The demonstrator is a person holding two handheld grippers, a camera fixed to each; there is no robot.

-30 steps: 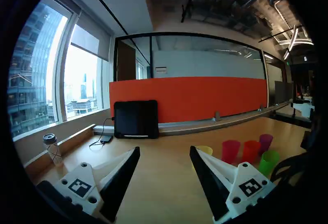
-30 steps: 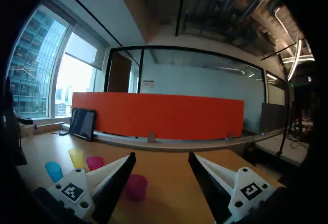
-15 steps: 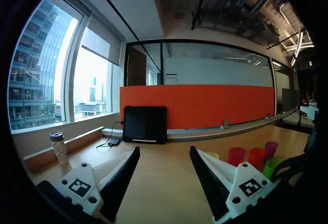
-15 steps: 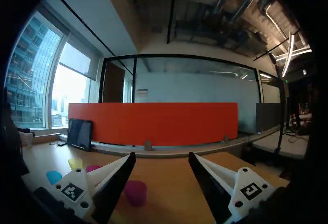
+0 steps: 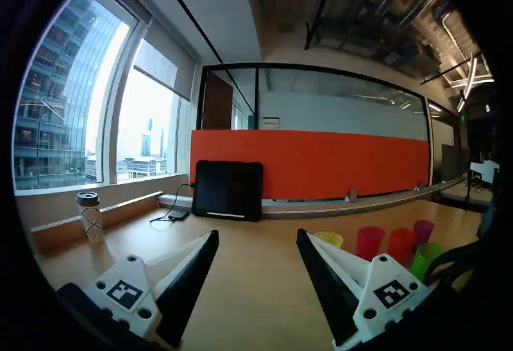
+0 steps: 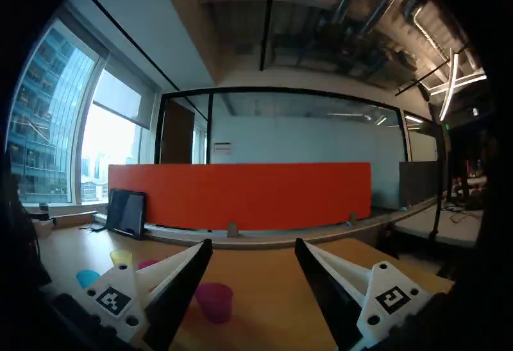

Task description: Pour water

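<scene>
In the left gripper view my left gripper (image 5: 256, 248) is open above the wooden table (image 5: 256, 299), nothing between its fingers. Behind its right finger stand a yellow cup (image 5: 330, 238), a pink cup (image 5: 370, 240), a red cup (image 5: 401, 244), a purple cup (image 5: 423, 230) and a green cup (image 5: 426, 258). A small clear bottle with a dark lid (image 5: 90, 215) stands far left by the window ledge. In the right gripper view my right gripper (image 6: 253, 258) is open and empty. A magenta cup (image 6: 215, 301) sits between its fingers, farther off; a yellow cup (image 6: 120, 256), a pink cup (image 6: 147, 264) and a blue cup (image 6: 88, 278) are at the left.
A dark tablet (image 5: 227, 190) leans against the orange divider (image 5: 320, 162) at the table's back, with a cable and a small device (image 5: 176, 213) beside it. Windows run along the left. The tablet (image 6: 128, 213) also stands at the left in the right gripper view.
Both grippers have tilted upward and dropped lower, so the cups sit lower in each view. Both stayed open. The cups and the bottle have not moved.
</scene>
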